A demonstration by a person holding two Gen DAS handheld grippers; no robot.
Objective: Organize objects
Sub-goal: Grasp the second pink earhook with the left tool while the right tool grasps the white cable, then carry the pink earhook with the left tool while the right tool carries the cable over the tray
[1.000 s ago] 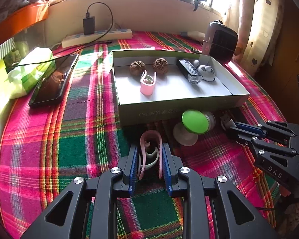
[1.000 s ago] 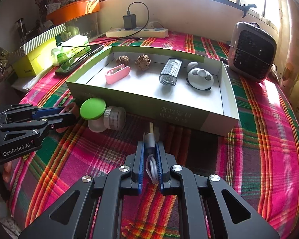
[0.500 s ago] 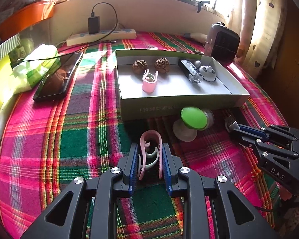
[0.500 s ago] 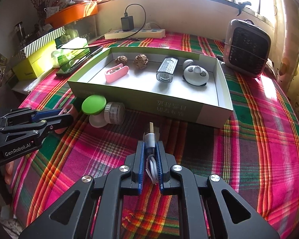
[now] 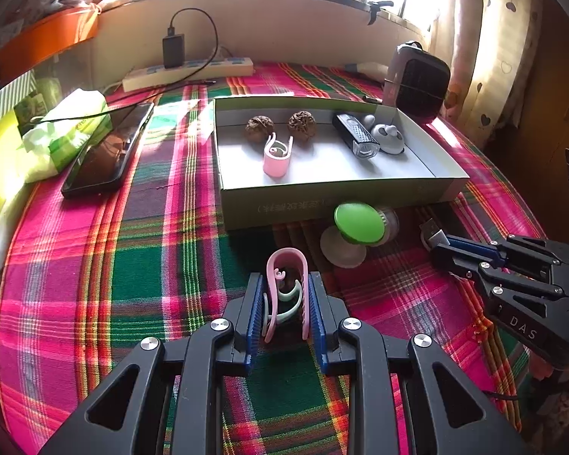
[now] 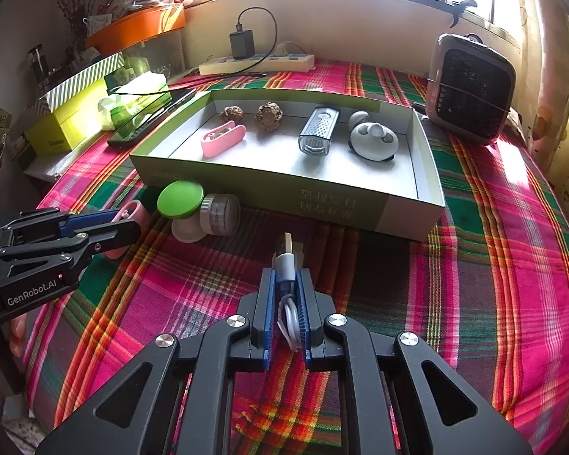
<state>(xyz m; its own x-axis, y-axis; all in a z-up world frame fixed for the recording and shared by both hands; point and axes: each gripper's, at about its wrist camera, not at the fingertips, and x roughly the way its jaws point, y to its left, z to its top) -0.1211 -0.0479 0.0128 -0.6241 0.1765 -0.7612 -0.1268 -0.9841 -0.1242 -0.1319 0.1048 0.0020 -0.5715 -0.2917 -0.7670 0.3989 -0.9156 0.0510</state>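
My left gripper is shut on a pink hair clip, held above the plaid cloth just in front of the green-edged box. My right gripper is shut on a coiled grey USB cable in front of the same box. In the box lie a second pink clip, two walnuts, a grey grater-like device and a white earbud case. A green-lidded jar lies on its side between the grippers.
A phone, a tissue pack and a yellow box lie at the left. A power strip with a charger runs along the back wall. A small heater stands at the back right.
Both grippers have drawn back and up a little with their objects still held; the box looks slightly farther away. Nothing was let go.
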